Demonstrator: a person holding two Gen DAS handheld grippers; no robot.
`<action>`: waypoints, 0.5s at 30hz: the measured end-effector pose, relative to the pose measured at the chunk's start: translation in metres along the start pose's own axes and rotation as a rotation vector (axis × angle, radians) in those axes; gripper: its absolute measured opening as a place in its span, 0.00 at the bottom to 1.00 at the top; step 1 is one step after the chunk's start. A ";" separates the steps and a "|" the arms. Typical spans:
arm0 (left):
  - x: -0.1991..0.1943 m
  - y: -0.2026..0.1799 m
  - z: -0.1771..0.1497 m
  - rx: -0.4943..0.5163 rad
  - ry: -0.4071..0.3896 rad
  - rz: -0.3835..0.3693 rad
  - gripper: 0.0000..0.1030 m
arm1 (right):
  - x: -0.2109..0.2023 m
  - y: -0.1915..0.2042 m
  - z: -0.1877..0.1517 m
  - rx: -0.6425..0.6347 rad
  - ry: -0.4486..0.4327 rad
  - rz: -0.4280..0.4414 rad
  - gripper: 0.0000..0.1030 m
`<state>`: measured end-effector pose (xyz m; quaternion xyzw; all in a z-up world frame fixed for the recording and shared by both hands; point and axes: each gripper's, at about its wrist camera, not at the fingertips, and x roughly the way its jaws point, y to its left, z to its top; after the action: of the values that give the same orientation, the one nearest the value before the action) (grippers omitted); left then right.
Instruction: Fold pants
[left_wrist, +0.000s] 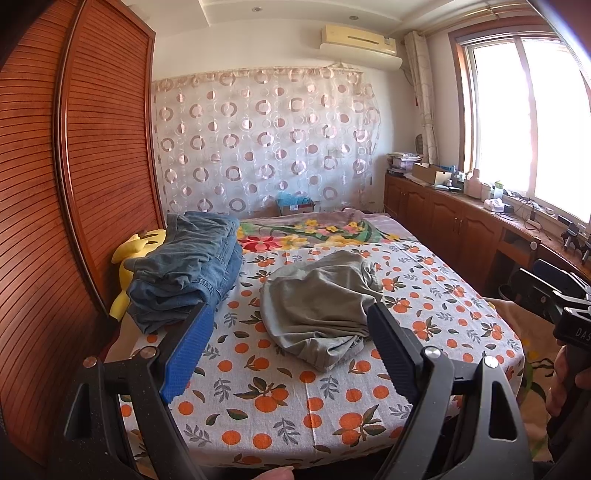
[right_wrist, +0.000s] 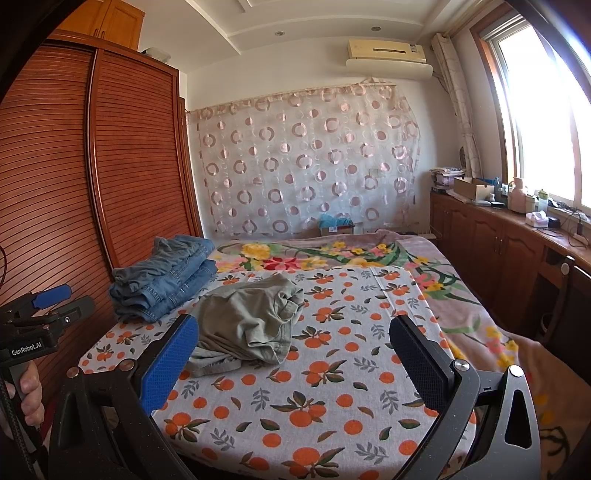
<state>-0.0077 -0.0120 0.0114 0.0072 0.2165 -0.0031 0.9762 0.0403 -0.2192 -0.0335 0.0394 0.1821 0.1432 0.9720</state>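
Grey-green pants (left_wrist: 320, 306) lie in a crumpled heap on the orange-print bed sheet (left_wrist: 280, 398). In the right wrist view the same pants (right_wrist: 245, 321) sit left of centre on the sheet (right_wrist: 332, 387). My left gripper (left_wrist: 291, 321) is open, held above the near part of the bed, its fingers framing the heap from a distance. My right gripper (right_wrist: 295, 332) is open too, short of the pants with nothing between its fingers. Each gripper shows in the other's view: the right one (left_wrist: 546, 295) at the right edge, the left one (right_wrist: 51, 299) at the left edge.
A stack of folded blue jeans (left_wrist: 184, 273) rests at the bed's left side beside a yellow plush toy (left_wrist: 136, 251). A wooden wardrobe (left_wrist: 74, 166) lines the left. A floral blanket (left_wrist: 314, 229) covers the far bed. Low cabinets (left_wrist: 443, 218) with clutter run under the window.
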 end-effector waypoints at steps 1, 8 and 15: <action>-0.001 -0.001 0.001 0.000 0.002 0.002 0.83 | 0.001 0.000 0.000 0.001 0.001 0.000 1.00; -0.001 -0.004 -0.001 0.000 0.005 -0.002 0.83 | 0.001 -0.001 -0.001 0.003 0.004 -0.002 1.00; -0.003 -0.007 -0.001 0.002 0.004 -0.003 0.83 | 0.000 -0.002 -0.001 0.004 0.007 -0.004 1.00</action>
<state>-0.0111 -0.0192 0.0117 0.0078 0.2186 -0.0045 0.9758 0.0404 -0.2211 -0.0348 0.0403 0.1859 0.1411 0.9715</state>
